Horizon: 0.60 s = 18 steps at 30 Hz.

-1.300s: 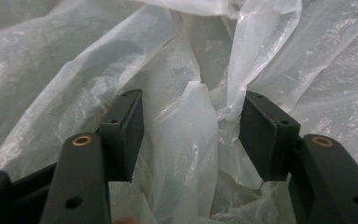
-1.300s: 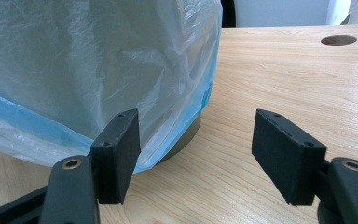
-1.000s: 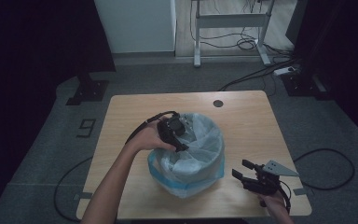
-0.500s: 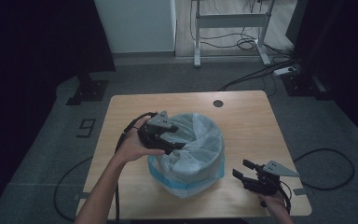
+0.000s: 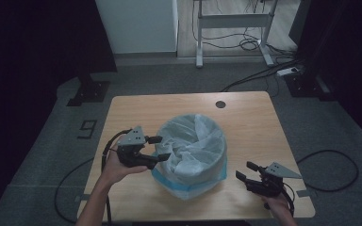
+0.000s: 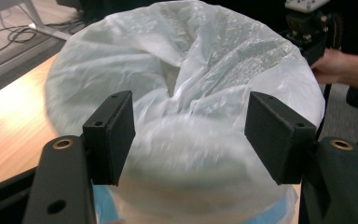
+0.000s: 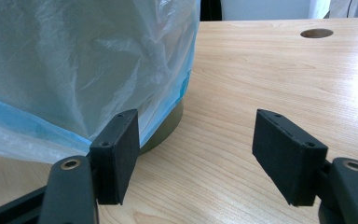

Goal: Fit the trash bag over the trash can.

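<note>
A round bin (image 5: 191,153) lined with a white plastic bag (image 6: 186,70) stands in the middle of the wooden table (image 5: 250,122). The bag's blue hem (image 5: 169,181) hangs low over the bin's side. My left gripper (image 5: 162,147) is at the bin's left side, pointing at the bag. Its jaws have just been opening and stand apart, with the pads (image 6: 114,133) pressing on nothing. My right gripper (image 5: 244,170) rests near the table's front right, open, aimed at the bin's base (image 7: 168,128); nothing lies between its fingers (image 7: 116,154).
A round cable hole (image 5: 220,104) sits near the table's far edge. Cables trail from both grippers off the front of the table. Bare wood lies behind and right of the bin. A desk frame and cables (image 5: 245,42) stand on the floor beyond.
My left hand has drawn back from over the bin's rim to its left side, and its jaws have spread wider. The right gripper has stayed put.
</note>
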{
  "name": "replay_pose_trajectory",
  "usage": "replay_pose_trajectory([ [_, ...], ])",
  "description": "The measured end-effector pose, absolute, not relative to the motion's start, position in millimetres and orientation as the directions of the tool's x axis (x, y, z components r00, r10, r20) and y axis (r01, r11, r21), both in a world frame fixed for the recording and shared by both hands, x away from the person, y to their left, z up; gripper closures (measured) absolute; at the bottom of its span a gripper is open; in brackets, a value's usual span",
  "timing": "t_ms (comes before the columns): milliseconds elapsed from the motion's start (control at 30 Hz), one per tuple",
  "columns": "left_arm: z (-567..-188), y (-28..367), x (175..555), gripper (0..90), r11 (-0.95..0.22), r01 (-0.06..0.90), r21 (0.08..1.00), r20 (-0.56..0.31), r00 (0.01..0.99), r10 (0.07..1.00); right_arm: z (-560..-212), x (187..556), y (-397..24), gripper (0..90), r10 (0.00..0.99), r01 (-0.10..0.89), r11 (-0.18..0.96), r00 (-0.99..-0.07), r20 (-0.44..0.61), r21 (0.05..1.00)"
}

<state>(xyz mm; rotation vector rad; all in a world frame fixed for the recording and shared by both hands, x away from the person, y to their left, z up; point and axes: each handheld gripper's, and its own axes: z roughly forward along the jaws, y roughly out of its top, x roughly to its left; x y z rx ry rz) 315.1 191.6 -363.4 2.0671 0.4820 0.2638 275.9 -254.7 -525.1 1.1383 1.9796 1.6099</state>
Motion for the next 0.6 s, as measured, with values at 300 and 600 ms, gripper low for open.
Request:
replay_pose_trajectory([
  [300, -386, 233, 295, 33.3, -0.342, 0.268, 0.9, -0.063, 0.859, 0.508, -528, 276, -252, 31.4, 0.757, 0.371, 0.049, -0.619, 0.208, 0.927],
  [600, -421, 277, 268, 33.4, -0.246, 0.331, 0.911, -0.135, 0.802, 0.582, -529, 276, -251, 31.4, 0.758, 0.372, 0.058, -0.62, 0.201, 0.926],
])
